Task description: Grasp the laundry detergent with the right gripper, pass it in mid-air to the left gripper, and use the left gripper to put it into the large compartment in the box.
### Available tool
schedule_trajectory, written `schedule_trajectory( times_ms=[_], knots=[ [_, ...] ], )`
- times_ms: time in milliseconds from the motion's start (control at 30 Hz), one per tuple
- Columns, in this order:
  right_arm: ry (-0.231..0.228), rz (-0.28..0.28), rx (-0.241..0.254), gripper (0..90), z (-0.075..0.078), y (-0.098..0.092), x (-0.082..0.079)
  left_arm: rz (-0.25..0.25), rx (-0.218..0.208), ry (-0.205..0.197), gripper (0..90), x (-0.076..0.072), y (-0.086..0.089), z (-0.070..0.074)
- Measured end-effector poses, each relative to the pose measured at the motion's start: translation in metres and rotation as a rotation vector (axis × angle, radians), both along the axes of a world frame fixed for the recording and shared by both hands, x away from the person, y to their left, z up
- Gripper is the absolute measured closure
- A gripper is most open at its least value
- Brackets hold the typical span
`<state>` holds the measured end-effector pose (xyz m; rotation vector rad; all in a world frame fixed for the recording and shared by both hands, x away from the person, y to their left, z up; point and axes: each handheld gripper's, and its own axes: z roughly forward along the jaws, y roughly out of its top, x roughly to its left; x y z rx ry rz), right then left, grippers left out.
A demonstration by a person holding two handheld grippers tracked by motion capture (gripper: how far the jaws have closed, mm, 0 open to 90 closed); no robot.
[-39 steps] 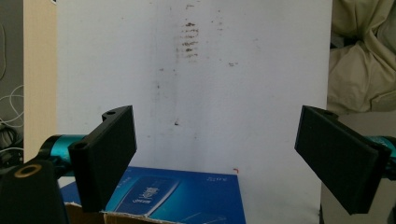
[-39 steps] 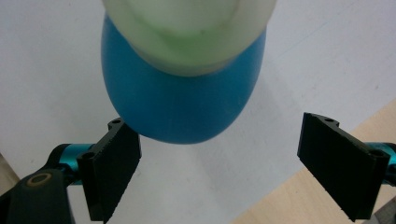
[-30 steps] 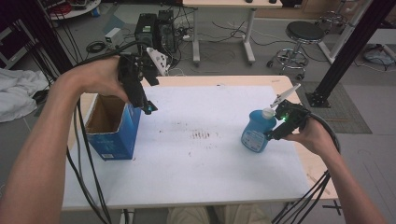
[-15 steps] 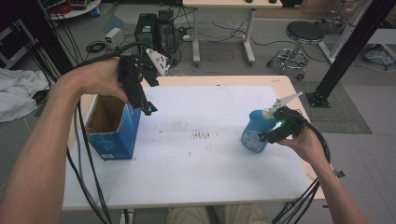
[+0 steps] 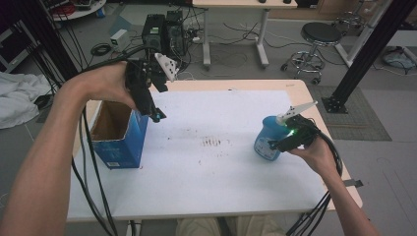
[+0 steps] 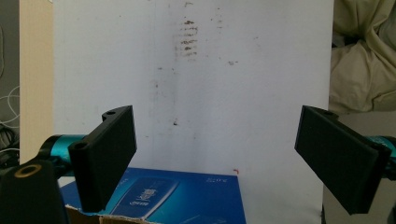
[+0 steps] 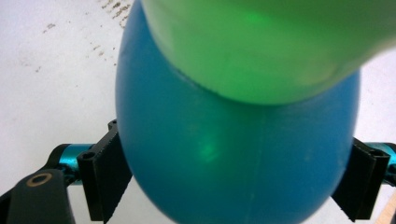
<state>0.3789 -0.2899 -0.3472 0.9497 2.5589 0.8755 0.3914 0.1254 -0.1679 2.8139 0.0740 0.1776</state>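
Table (image 5: 206, 196): white top w/ brown specks near centre, wood edge
Box (image 5: 118, 135): blue carton, top open, at table's left edge
Bottle (image 5: 268, 137): blue, upright on table's right side; cap looks green in right gripper view
Left gripper (image 5: 156, 114): held in the air just above box's inner edge, jaws wide apart, nothing btwn them
Right gripper (image 7: 233, 186): jaws pressed on both sides of bottle, gripping it
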Motion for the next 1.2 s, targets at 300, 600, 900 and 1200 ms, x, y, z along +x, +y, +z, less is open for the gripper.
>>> schedule_trajectory(
  times_ms=[300,600,900,1200],
  knots=[
    [-0.019,-0.006,0.021,12.7,-0.003,0.000,-0.002,0.003,-0.003,0.002,12.7,0.000,0.001,-0.002],
    [-0.026,-0.008,0.034,17.1,-0.008,0.001,-0.003,0.002,-0.006,0.004,12.7,0.000,0.002,-0.003],
    [-0.039,-0.021,0.056,22.6,-0.012,-0.001,-0.003,0.005,-0.007,0.007,12.7,0.000,0.003,-0.005],
    [-0.046,-0.033,0.071,24.1,-0.013,-0.002,-0.002,0.008,-0.009,0.009,12.7,0.001,0.002,-0.006]
  ],
)
